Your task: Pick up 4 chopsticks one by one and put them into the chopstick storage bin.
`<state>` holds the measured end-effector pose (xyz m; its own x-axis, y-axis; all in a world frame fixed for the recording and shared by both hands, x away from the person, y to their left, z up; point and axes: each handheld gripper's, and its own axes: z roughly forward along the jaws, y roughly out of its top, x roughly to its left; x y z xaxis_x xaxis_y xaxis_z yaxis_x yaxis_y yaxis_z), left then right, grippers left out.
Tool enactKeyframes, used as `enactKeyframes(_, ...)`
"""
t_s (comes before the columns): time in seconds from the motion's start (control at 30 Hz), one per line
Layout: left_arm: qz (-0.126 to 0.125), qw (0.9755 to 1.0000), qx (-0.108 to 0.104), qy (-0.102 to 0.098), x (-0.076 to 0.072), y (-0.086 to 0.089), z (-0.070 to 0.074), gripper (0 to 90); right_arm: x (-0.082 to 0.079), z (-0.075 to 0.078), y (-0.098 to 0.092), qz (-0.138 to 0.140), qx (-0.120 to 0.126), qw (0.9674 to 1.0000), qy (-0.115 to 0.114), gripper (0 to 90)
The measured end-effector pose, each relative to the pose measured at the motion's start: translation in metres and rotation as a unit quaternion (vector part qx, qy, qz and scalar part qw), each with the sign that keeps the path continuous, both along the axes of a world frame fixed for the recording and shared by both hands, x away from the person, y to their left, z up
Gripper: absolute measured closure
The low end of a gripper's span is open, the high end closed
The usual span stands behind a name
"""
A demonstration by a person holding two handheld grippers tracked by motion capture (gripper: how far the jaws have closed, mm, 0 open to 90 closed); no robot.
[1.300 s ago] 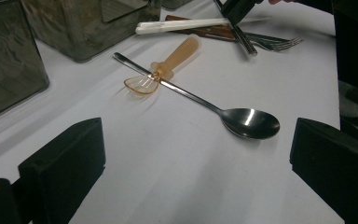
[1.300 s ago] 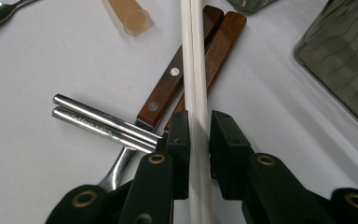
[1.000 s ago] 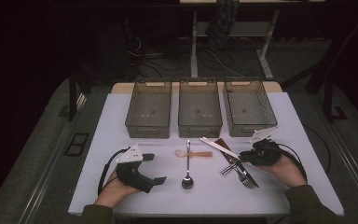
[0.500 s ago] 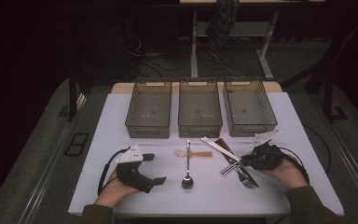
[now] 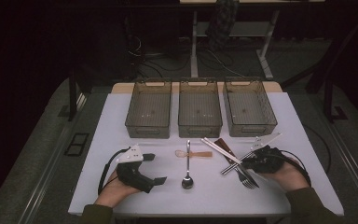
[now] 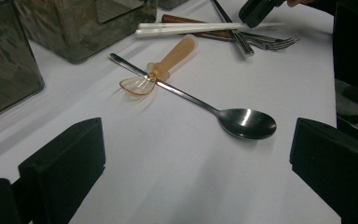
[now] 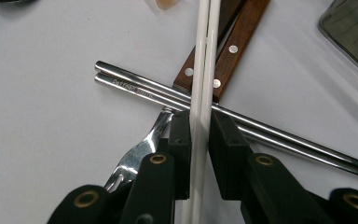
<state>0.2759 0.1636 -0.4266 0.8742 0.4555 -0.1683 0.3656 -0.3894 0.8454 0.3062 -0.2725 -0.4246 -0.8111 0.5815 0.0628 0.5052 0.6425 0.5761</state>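
Observation:
A pair of white chopsticks (image 7: 205,70) lies across a pile of cutlery right of the table's middle. My right gripper (image 7: 199,135) is shut on them, one pad on each side. Under them lie two metal chopsticks (image 7: 140,88), a wooden-handled knife (image 7: 233,46) and a fork (image 7: 140,154). From above, the right gripper (image 5: 244,163) sits at the near end of the white chopsticks (image 5: 221,150). My left gripper (image 5: 156,168) rests on the table at the near left, open and holding nothing. Ahead of it, a steel spoon (image 6: 242,122) lies across an orange plastic spoon (image 6: 168,60).
Three clear bins (image 5: 200,108) stand side by side along the far half of the white table (image 5: 121,140). The steel spoon (image 5: 187,179) points toward the middle bin. Dark floor and desk legs lie beyond the table.
The right gripper has shifted very slightly toward the near edge over the cutlery pile. The left gripper and the cutlery have stayed where they were.

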Motion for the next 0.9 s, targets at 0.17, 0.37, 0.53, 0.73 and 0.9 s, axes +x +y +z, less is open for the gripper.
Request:
enactKeyframes(0.17,0.000,1.0000,0.000,0.000,0.000,0.000,0.000,2.0,0.000,-0.001,0.001,-0.001,0.000,1.0000,0.000,75.6)
enactKeyframes(0.37,-0.001,1.0000,0.000,-0.001,0.000,0.000,0.000,2.0,0.001,-0.001,0.001,-0.003,0.006,1.0000,-0.002,70.6)
enactKeyframes(0.53,-0.001,1.0000,-0.001,-0.001,0.000,0.000,0.000,2.0,0.000,0.004,-0.004,-0.009,0.024,0.9997,-0.006,67.0)
enactKeyframes(0.73,-0.002,1.0000,0.001,0.000,0.000,0.000,0.000,2.0,-0.007,0.014,-0.019,-0.021,0.040,0.9989,-0.016,71.1)
enactKeyframes(0.9,-0.002,1.0000,0.002,0.001,0.000,-0.001,0.000,2.1,-0.014,0.011,-0.026,-0.017,0.035,0.9991,-0.015,74.5)
